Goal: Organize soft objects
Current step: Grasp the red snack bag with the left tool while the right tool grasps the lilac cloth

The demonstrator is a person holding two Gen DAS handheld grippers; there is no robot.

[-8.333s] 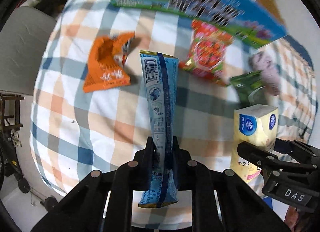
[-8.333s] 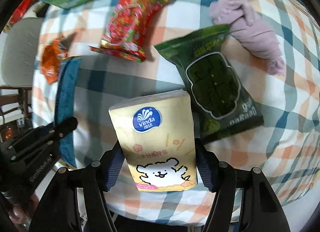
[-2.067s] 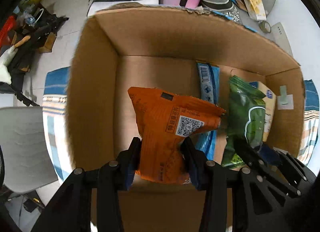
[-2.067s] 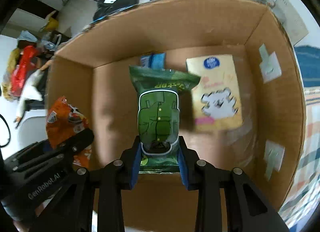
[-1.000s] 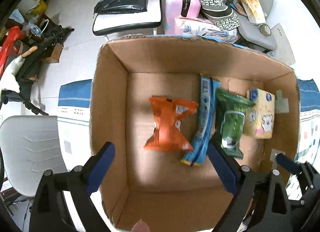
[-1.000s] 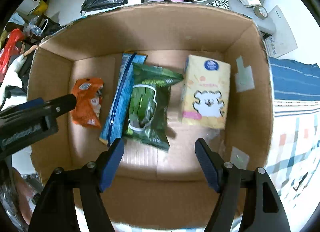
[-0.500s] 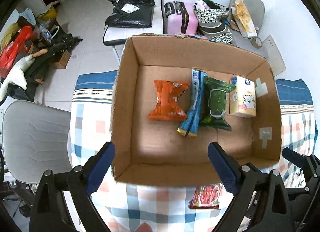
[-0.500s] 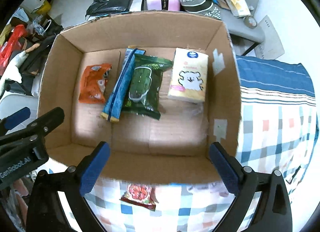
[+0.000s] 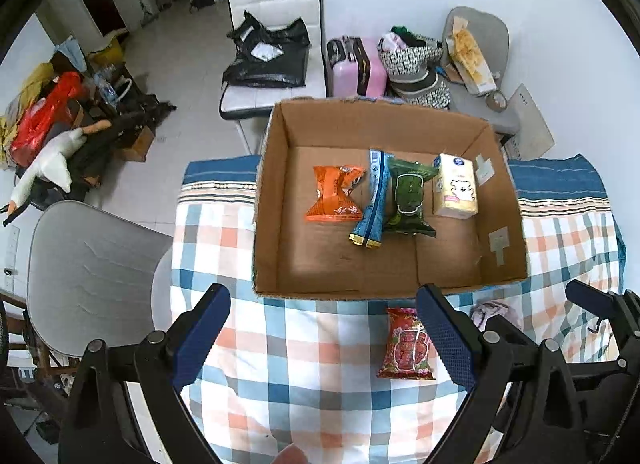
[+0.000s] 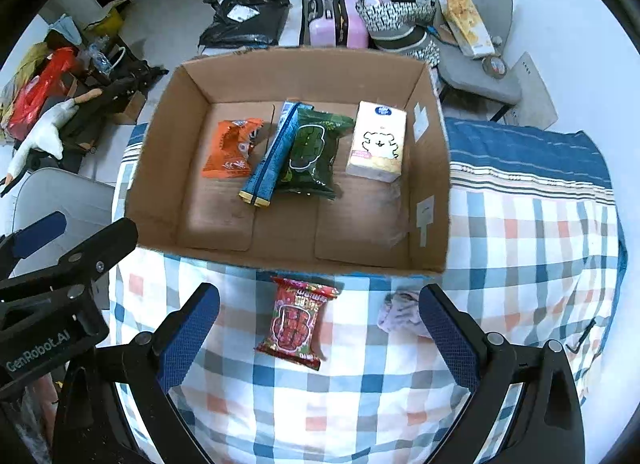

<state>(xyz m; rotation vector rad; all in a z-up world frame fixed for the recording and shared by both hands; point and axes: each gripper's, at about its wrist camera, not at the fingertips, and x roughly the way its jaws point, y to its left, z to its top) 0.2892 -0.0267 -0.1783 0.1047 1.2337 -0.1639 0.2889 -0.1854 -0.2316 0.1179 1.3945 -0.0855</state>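
Soft packets fill the open brown cardboard box [image 10: 430, 167] at the checked cloth's far edge: a crumpled orange snack bag [image 10: 233, 148], a long blue pouch [image 10: 272, 155], a dark green packet [image 10: 310, 151] and a cream tissue pack [image 10: 376, 141] (side by side in one row). A red snack packet [image 10: 296, 322] and a pinkish cloth bundle [image 10: 400, 312] lie outside, near the box's front wall. The left gripper [image 9: 324, 338] and right gripper [image 10: 318, 334] hover with fingers wide, holding nothing.

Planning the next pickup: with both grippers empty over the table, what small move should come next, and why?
Probably lower the right gripper, jaws open, onto the red snack packet. It lies on the checked cloth just outside the cardboard box, nearly centred between those jaws, not yet boxed.
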